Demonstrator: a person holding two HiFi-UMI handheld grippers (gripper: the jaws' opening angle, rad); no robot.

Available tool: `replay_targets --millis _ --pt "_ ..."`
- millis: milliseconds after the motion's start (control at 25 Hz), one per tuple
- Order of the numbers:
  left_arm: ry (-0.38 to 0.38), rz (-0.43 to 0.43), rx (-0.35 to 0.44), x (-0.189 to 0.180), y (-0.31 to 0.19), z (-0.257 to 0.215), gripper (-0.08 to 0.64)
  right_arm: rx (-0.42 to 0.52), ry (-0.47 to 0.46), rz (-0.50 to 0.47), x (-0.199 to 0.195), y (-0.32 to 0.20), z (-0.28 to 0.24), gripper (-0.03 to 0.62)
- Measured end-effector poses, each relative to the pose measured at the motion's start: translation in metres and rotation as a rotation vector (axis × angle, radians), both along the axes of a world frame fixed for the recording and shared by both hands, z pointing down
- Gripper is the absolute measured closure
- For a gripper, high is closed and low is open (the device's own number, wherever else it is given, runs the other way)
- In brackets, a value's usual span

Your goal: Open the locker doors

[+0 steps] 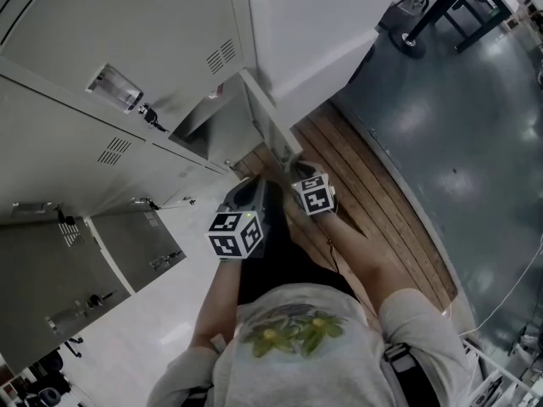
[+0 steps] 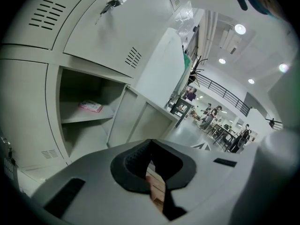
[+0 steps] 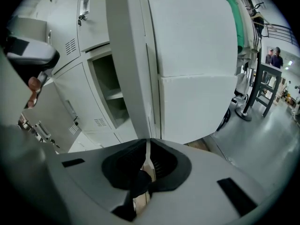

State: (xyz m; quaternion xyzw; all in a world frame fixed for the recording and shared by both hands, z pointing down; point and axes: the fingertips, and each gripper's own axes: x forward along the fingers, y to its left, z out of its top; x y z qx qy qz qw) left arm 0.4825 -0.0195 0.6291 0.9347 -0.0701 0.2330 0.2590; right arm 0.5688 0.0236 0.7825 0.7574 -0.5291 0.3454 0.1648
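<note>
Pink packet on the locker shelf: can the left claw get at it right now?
Likely yes: door held aside by the right claw, compartment open, nothing seen between left claw and packet.

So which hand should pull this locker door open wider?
Probably the right. The right gripper is clamped on the thin edge of the open locker door. The left gripper is shut on nothing, faces the open compartment and touches no door.
</note>
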Motion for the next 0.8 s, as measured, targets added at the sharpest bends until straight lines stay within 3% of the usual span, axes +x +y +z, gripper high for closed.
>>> replay_targets --millis 800 --pt "-0.010 0.021 -0.017 0.009 0.007 0.004 0.529 -0.007 0.016 0.101 0.034 0.018 -0.003 0.548"
